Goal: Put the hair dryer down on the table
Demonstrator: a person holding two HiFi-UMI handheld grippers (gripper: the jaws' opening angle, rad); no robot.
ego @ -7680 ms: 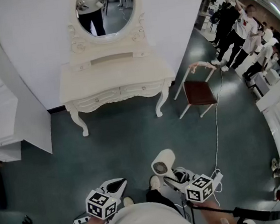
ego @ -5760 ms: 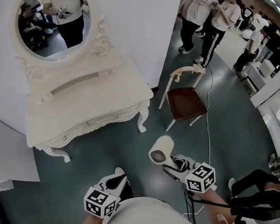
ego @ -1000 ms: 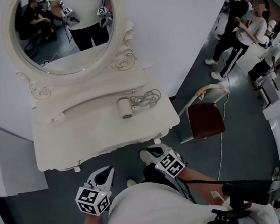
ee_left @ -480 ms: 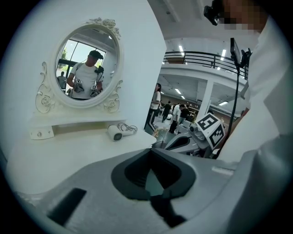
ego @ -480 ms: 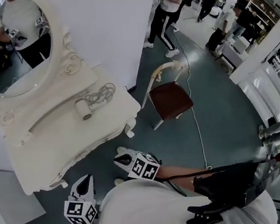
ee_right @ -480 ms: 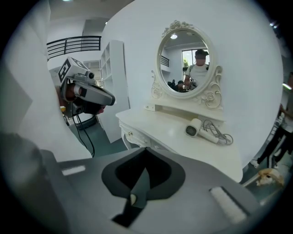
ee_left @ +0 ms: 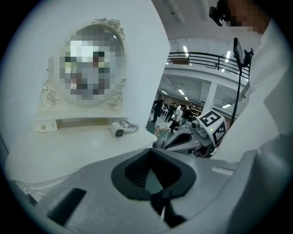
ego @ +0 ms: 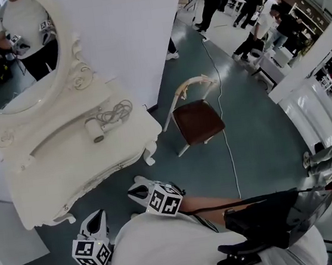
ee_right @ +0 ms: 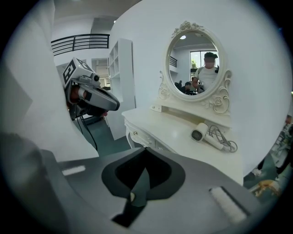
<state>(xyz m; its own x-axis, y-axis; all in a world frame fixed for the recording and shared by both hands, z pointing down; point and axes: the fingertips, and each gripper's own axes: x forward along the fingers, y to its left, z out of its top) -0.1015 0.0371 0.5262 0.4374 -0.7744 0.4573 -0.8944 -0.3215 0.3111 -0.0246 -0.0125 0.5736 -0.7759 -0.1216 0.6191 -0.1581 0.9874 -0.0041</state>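
My left tool [ego: 98, 215] hangs low at about seven o'clock in the head view, its jaws drawn together with nothing between them. My right tool [ego: 133, 191] sits just beside it at its two o'clock, jaws likewise pressed together and empty. Both are close to my body, short of the front edge of the worktop [ego: 69, 177].

The hair dryer [ego: 95, 130] lies on its side on the white worktop, well apart from both tools, at about eleven o'clock from the right one. Its round barrel end faces toward me. Its cord [ego: 119, 111] is bunched in loose loops on the worktop at the dryer's one o'clock, touching the handle end.

Behind the dryer, at twelve o'clock, a low raised shelf runs along the back of the worktop, and above it stands an oval mirror [ego: 9, 55] in a carved white frame. A chair [ego: 197, 121] with a dark brown seat stands on the floor off the worktop's right end, at about one o'clock from my right tool. A thin white cable [ego: 223, 122] trails across the floor beside the chair.
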